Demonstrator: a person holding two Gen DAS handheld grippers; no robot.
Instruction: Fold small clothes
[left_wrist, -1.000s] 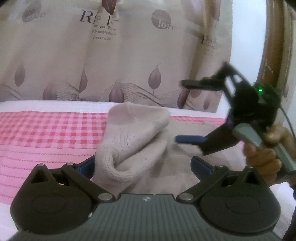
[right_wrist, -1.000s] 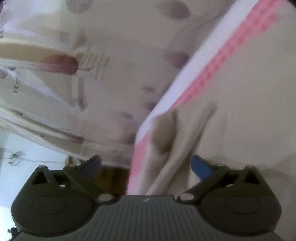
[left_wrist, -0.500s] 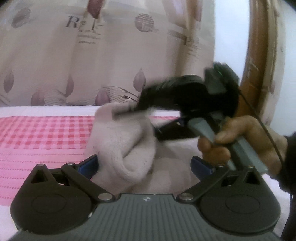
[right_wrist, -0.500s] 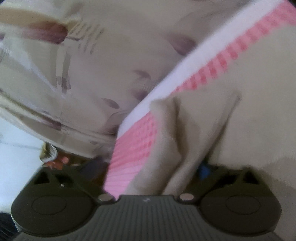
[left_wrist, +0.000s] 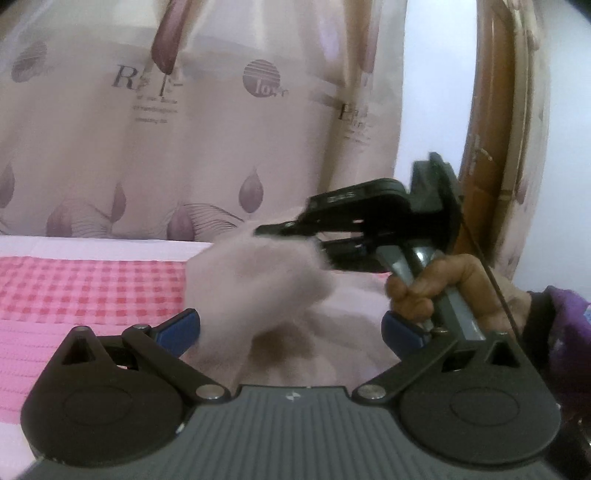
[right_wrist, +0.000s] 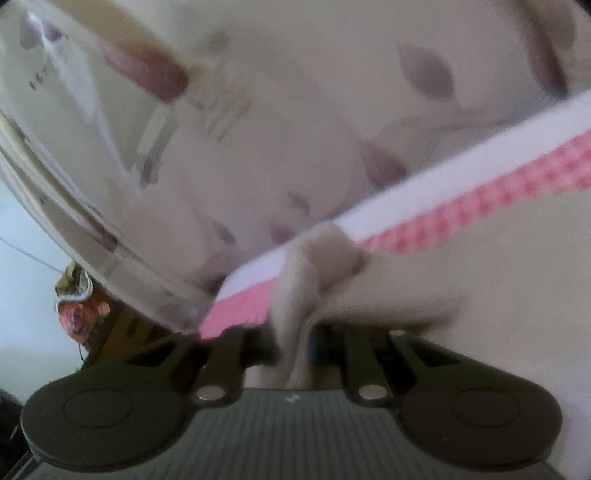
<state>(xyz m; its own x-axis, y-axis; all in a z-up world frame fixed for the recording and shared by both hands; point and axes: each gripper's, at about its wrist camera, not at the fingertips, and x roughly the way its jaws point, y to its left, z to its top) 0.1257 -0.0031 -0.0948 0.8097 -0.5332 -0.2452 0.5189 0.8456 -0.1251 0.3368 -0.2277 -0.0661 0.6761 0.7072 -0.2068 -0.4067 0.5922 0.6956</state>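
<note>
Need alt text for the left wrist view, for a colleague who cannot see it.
The right gripper, held in a hand, is pinching a raised fold of a beige knit garment. The left gripper stands open in the foreground, over a pink checked cloth.

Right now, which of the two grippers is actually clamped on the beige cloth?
The right gripper: it pinches a fold of the beige cloth. The left gripper stands wide open, cloth merely between its fingers.
</note>
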